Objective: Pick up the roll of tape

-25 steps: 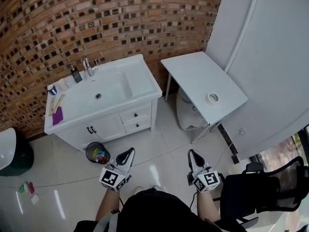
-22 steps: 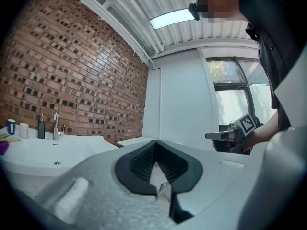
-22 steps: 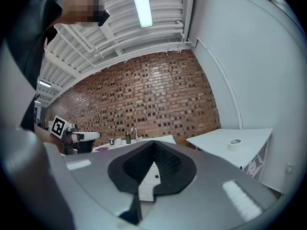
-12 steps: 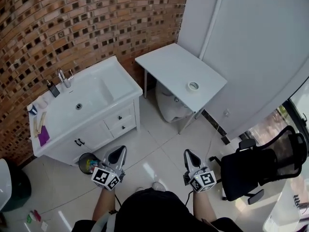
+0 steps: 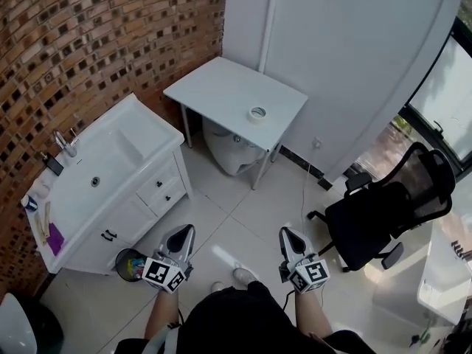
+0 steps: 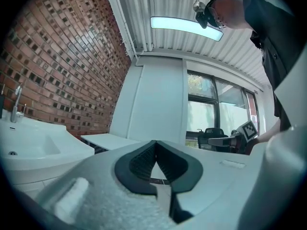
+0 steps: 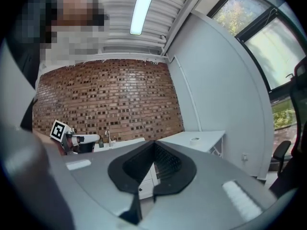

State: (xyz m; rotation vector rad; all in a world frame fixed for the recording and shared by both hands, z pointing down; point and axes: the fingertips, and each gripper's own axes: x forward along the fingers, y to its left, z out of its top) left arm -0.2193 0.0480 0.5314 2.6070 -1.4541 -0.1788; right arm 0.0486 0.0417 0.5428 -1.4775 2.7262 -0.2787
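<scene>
Head view: we are holding the left gripper [image 5: 183, 234] and right gripper [image 5: 286, 236] with jaws clenched, empty. The roll of tape [image 5: 257, 113] is lying well ahead of them on the surface [image 5: 214, 87]. It is seeming light and stiff, so we are choosing its ring wall.

roll of tape [image 5: 257, 113] on the table [image 5: 214, 91], sink [image 5: 136, 135] to its left, chair [image 5: 376, 220] to its right.

I hold both grippers out ahead of my body, level and pointing forward, side by side and well apart at about the same height. My left gripper [image 5: 185, 230] has its jaws pressed together with nothing between them. My right gripper [image 5: 284, 231] is likewise closed and empty. My left forearm [image 5: 157, 317] and right forearm [image 5: 311, 317] reach out beneath them.
</scene>
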